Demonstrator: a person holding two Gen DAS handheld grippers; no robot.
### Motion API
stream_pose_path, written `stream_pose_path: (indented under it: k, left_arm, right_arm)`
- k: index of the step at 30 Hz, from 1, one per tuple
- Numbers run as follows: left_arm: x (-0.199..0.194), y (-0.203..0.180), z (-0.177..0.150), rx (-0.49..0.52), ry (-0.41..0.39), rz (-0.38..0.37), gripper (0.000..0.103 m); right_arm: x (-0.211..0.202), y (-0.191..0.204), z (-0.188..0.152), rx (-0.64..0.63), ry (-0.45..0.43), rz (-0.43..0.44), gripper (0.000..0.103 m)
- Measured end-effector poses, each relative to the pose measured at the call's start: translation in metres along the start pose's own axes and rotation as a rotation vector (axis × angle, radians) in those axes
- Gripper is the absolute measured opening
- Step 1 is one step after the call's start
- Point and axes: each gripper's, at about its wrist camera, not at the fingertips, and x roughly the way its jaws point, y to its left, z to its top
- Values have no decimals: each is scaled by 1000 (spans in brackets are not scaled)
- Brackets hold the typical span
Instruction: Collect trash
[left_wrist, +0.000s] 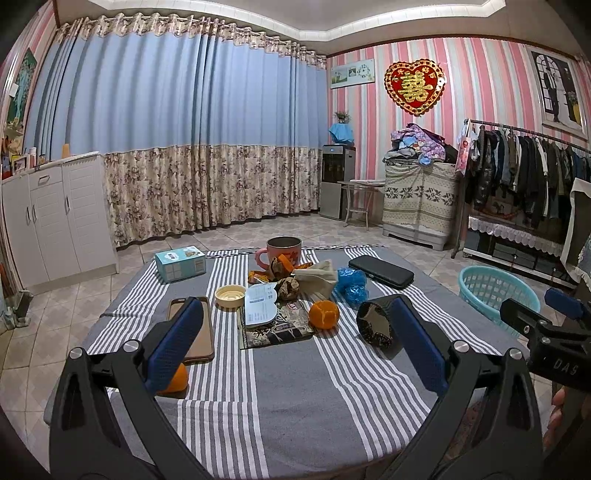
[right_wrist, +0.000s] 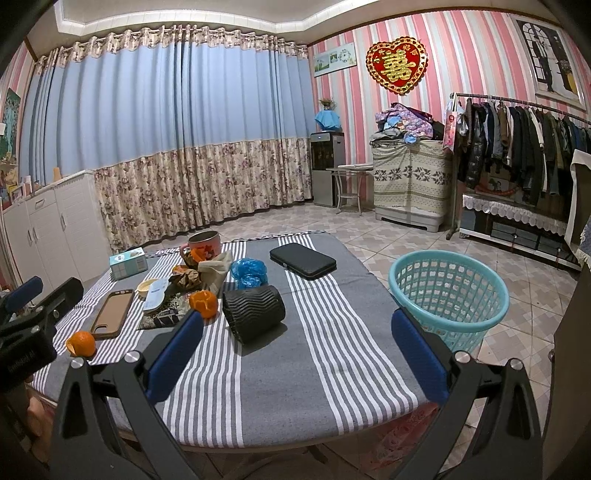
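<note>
Blue-padded and spread wide, our left claw (left_wrist: 295, 343) and right claw (right_wrist: 299, 354) both hang empty over the striped bench (right_wrist: 332, 369). Just ahead lies the black ribbed cup (right_wrist: 255, 308), tipped on its side; a careless pinch could roll it off the edge. Beyond, orange peels (right_wrist: 203, 302), the blue bag (right_wrist: 249, 272) and wrappers (left_wrist: 288, 286) crowd the phone (right_wrist: 112, 313), which we might sweep up by mistake. To the right stands the teal basket (right_wrist: 448, 325), off the bench, so a short drop could miss it.
</note>
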Motion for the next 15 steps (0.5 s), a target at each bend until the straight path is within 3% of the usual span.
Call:
stream_pose_path:
  k: [15]
  left_arm:
    - [0,1,0,0,0,0,98]
  right_arm:
    - [-2,0,2,1,-3,0,99]
